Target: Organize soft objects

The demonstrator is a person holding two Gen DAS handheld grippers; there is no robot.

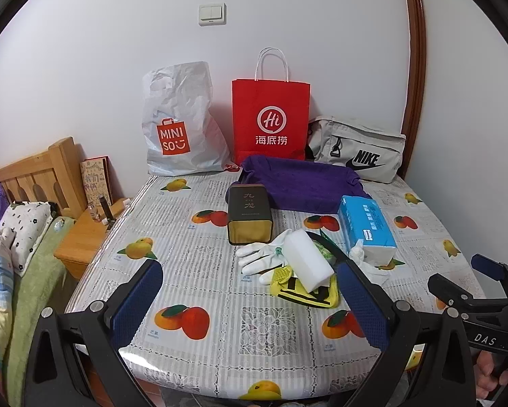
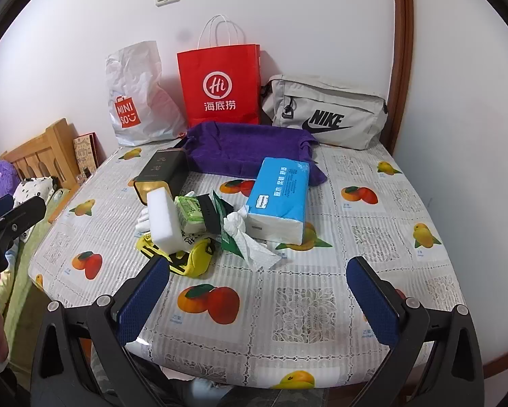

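Observation:
A heap of soft things lies mid-table: a white sponge block (image 1: 307, 260) (image 2: 164, 218), white gloves (image 1: 259, 254), a yellow-and-black cloth (image 1: 304, 293) (image 2: 192, 261), a green tissue pack (image 2: 189, 213), a crumpled white tissue (image 2: 250, 240) and a blue tissue pack (image 1: 367, 225) (image 2: 279, 200). A purple cloth-lined tray (image 1: 301, 183) (image 2: 250, 147) sits behind them. My left gripper (image 1: 250, 300) is open and empty, just in front of the heap. My right gripper (image 2: 259, 300) is open and empty near the table's front edge; it also shows at the right of the left wrist view (image 1: 464, 279).
A dark tea tin (image 1: 250, 215) (image 2: 162, 173) lies beside the heap. A white MINISO bag (image 1: 181, 122), a red paper bag (image 1: 270, 122) and a grey Nike bag (image 1: 359, 151) stand against the back wall. A bed and wooden nightstand (image 1: 84, 237) are left of the table (image 1: 220, 339).

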